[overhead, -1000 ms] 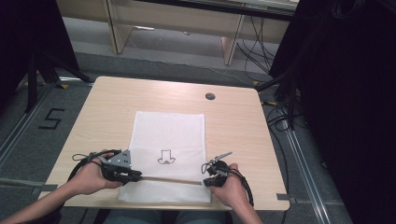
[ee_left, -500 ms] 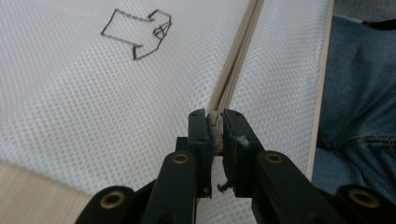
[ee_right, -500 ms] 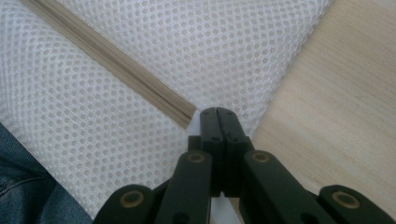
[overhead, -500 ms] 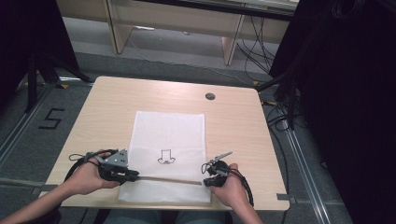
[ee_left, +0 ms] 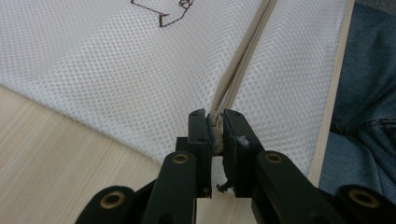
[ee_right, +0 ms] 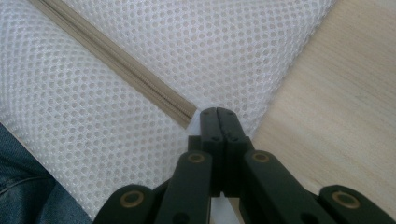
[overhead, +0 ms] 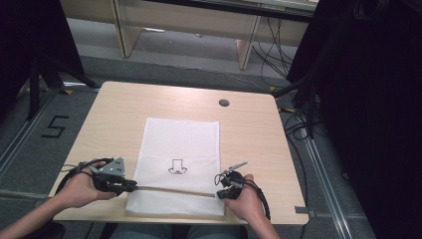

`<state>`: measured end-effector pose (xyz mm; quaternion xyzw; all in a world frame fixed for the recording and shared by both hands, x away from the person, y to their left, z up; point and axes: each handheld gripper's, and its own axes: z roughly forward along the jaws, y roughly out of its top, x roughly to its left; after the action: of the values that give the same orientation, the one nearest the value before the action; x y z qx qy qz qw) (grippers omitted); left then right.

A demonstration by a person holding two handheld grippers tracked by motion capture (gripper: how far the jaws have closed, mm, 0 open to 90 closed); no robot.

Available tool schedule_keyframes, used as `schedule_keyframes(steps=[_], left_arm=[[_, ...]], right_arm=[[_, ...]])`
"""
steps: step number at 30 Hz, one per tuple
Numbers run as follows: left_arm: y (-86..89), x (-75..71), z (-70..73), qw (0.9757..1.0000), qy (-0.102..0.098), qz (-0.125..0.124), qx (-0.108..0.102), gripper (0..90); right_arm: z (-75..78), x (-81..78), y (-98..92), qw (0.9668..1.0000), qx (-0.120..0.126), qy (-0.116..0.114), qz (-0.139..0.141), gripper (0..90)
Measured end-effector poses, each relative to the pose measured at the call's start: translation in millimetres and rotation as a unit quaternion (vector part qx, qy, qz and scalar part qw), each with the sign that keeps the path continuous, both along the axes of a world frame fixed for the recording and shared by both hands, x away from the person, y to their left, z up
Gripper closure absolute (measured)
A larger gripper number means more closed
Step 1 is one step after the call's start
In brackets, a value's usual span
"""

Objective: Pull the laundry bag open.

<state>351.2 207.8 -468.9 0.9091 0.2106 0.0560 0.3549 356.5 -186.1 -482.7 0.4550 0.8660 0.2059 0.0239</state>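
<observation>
High view: left gripper [overhead: 130,186] fingers clench the zipper pull [ee_left: 215,135], right gripper [overhead: 219,195] pinches the mesh bag [overhead: 181,144], zipper [overhead: 171,190] apparently fully closed.

My light wood desk [overhead: 124,107] has just a white mesh bag [overhead: 181,139] lying flat on it, near my edge, beige zipper [overhead: 174,190] across it.

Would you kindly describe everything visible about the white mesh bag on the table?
The white mesh bag lies flat on the light wooden table, a small dark outline printed on it. A beige zipper crosses its near end. The left tongs clamp the zipper's end; the right tongs, shut, pinch the mesh beside its other end.
</observation>
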Motion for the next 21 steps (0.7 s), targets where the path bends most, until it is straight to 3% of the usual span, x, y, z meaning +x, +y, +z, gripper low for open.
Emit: schedule_keyframes(steps=[5, 6, 7, 10, 11, 14, 16, 17, 19, 20, 21], left_arm=[[5.4, -0.5, -2.3, 0.9999, 0.011, 0.011, 0.000, 81.5], [6.1, -1.0, -2.8, 0.9998, 0.012, 0.013, -0.002, 81.4], [6.0, -1.5, -3.5, 0.9997, 0.014, 0.017, -0.008, 81.5], [6.4, -2.2, -4.2, 0.9997, 0.016, 0.020, -0.007, 81.5], [7.7, -0.9, -4.4, 0.9999, 0.012, 0.011, -0.001, 81.4], [9.3, -1.8, -6.7, 0.9996, 0.011, 0.022, 0.012, 81.5], [14.5, 1.0, -6.5, 0.9987, 0.005, 0.005, 0.051, 81.4], [16.1, 1.3, -8.2, 0.9987, 0.006, 0.010, 0.049, 81.4], [19.5, 2.1, -10.7, 0.9973, 0.003, 0.015, 0.072, 81.4], [18.6, -0.3, -14.9, 0.9981, 0.005, 0.040, 0.047, 81.4], [22.1, 1.9, -13.8, 0.9976, 0.007, 0.023, 0.065, 81.4]], right_arm=[[-0.3, 0.7, -0.7, 1.0000, 0.004, -0.001, 0.006, 90.0], [0.0, -0.6, 0.7, 0.9999, 0.008, 0.008, -0.002, 90.0], [-0.5, 0.7, -0.4, 1.0000, 0.003, -0.003, 0.006, 90.0], [0.0, 0.0, 0.0, 1.0000, 0.000, 0.000, 0.000, 90.0], [0.0, 0.0, 0.1, 1.0000, 0.000, 0.000, 0.000, 90.0], [0.0, 0.0, 0.1, 1.0000, 0.000, 0.000, 0.000, 90.0], [0.0, -0.2, 0.2, 1.0000, 0.000, 0.000, -0.001, 90.0], [0.0, -0.1, 0.3, 1.0000, -0.001, 0.000, -0.001, 90.0], [0.2, 0.1, 0.4, 1.0000, 0.003, 0.005, 0.000, 90.0], [-0.7, 1.3, -0.7, 0.9999, 0.003, -0.005, 0.009, 90.0], [-0.3, 0.5, -0.2, 1.0000, 0.001, -0.002, 0.004, 90.0]])
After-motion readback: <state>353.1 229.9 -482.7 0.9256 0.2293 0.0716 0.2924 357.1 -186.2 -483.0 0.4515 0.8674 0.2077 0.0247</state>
